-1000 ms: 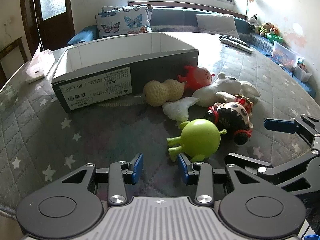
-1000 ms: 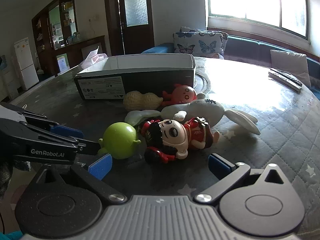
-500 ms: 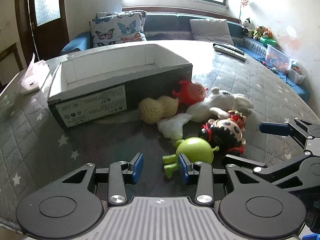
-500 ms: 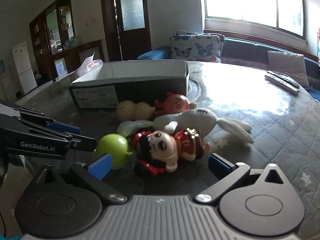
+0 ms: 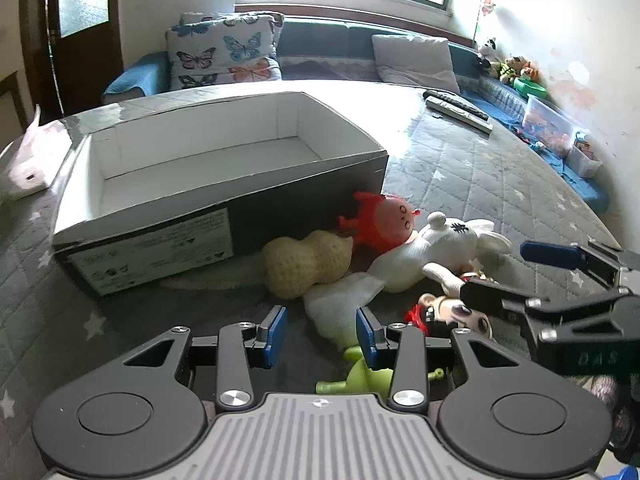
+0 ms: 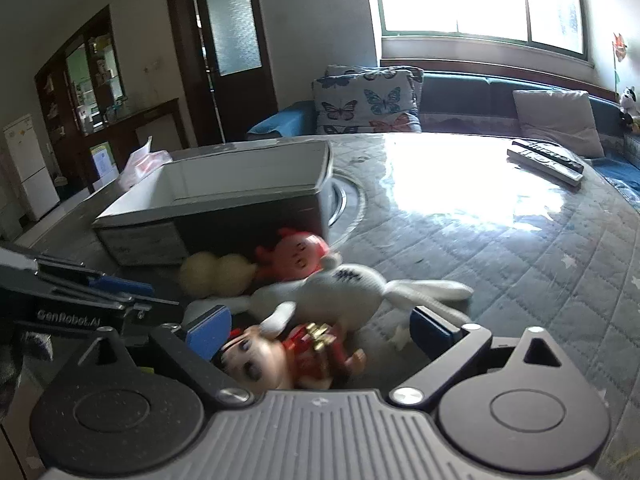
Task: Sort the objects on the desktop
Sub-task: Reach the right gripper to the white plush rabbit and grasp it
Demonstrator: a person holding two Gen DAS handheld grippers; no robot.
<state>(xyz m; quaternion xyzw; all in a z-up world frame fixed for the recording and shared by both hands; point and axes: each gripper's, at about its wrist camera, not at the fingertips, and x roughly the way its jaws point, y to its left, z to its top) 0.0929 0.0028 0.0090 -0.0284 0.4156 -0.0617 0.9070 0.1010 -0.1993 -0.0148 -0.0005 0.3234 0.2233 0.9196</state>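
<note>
The right tongs (image 6: 320, 330) stand wide and are closing, with the red-dressed doll (image 6: 288, 360) lying between the blue pads; I cannot see a pad pressing on it yet. In the right wrist view the doll lies across the gap, its long axis from 9 to 3 o'clock, head toward the left pad, so the pads would meet it at head and feet, not at the sides. The left tongs (image 5: 320, 330) are open and hold nothing; the green toy (image 5: 360, 376) sits low at 5 o'clock from them, partly hidden under the right finger. The right hand is clearly nearer to the doll, so I judge the coming move is its grasp. Just behind the doll, touching it, lies the white plush rabbit (image 6: 344, 288), whose arm rests over the doll's head and may be caught with it. Farther at 11 o'clock are the peanut toy (image 6: 216, 276) and the red round doll (image 6: 296, 256), both against the open box (image 6: 224, 196), which looks empty. Far at 1 o'clock two remote controls (image 6: 548, 160) lie on the quilted worktop (image 6: 520, 248).
</note>
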